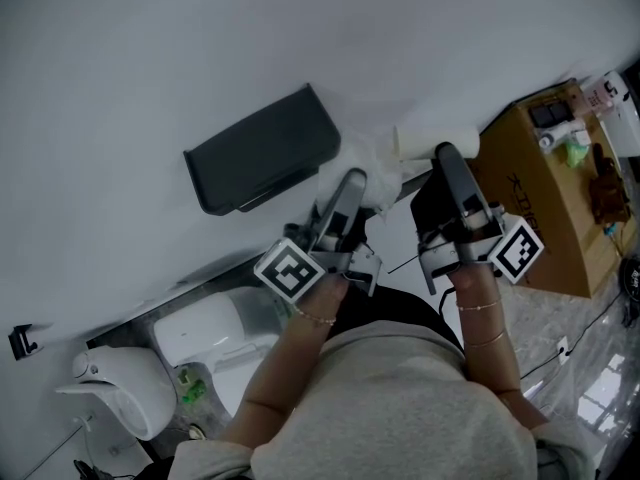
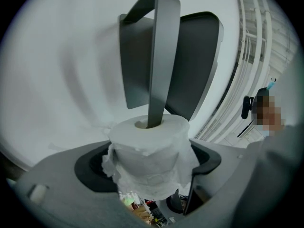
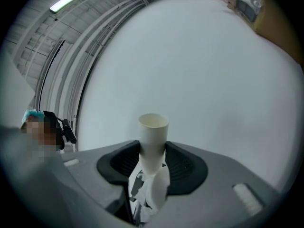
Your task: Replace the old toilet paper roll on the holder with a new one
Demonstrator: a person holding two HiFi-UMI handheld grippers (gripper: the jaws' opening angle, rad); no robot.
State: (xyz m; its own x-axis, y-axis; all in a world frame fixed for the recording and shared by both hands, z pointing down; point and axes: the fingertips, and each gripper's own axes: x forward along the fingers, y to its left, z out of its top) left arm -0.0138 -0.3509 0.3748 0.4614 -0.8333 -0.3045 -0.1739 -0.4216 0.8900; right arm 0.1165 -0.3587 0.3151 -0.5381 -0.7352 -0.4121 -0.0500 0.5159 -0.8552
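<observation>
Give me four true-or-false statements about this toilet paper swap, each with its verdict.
1. The left gripper grips a paper roll. True.
2. The right gripper is empty. False: it is closed on a bare cardboard tube.
3. The holder's bar runs into the paper roll's hollow middle. True.
4. The cardboard tube sits on the holder. False: it is off the holder, held up in front of the plain wall.
</observation>
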